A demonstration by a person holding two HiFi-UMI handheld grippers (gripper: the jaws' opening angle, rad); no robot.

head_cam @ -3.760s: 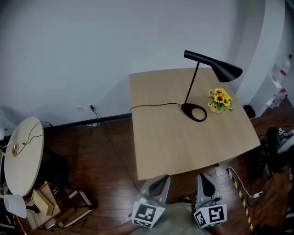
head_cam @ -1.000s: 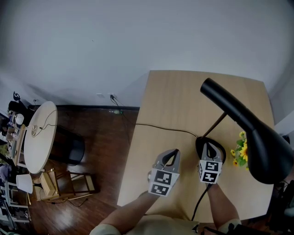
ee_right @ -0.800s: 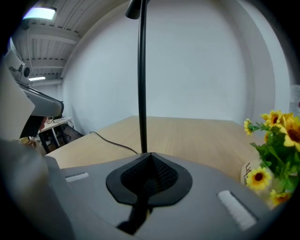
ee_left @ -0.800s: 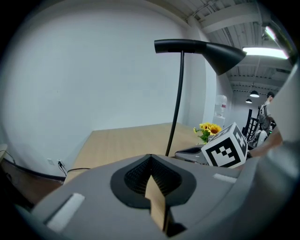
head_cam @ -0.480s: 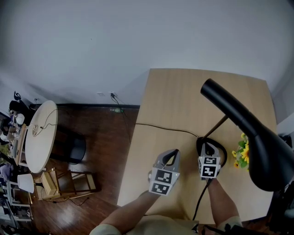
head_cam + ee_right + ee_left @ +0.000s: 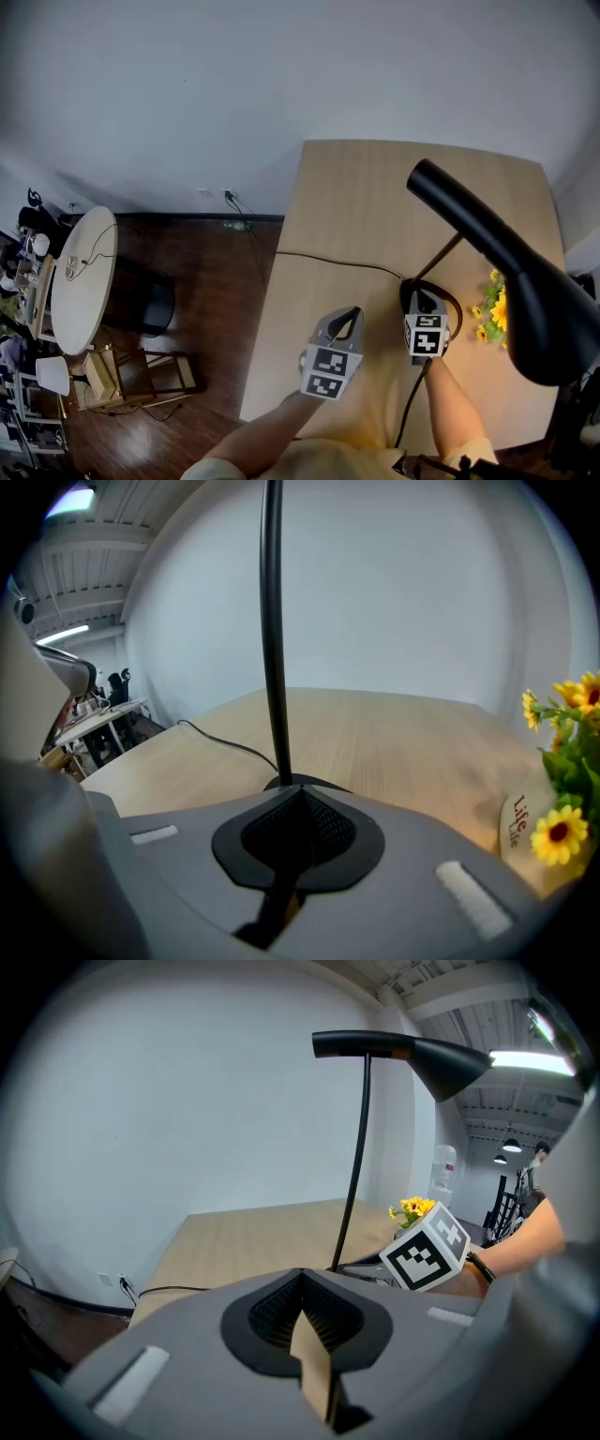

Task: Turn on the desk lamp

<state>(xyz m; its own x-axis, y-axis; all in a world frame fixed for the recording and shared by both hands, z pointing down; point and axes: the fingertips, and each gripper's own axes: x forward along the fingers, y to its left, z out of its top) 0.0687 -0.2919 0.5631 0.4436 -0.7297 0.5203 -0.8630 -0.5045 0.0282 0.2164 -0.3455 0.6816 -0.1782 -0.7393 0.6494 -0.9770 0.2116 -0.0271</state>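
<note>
Desk lamp (image 6: 487,246) stands on the table (image 6: 366,202) in the head view, my right gripper (image 6: 424,302) over its base and my left gripper (image 6: 349,322) just beside. Left gripper view: jaws clenched (nothing between). Right gripper view: jaws clenched too, the lamp's stem just ahead.

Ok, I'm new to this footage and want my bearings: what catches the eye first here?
The black lamp dominates, its big shade looming over the table's right side in the head view. The right gripper, jaws together, is at the lamp's round base, with yellow flowers just to its right.
</note>
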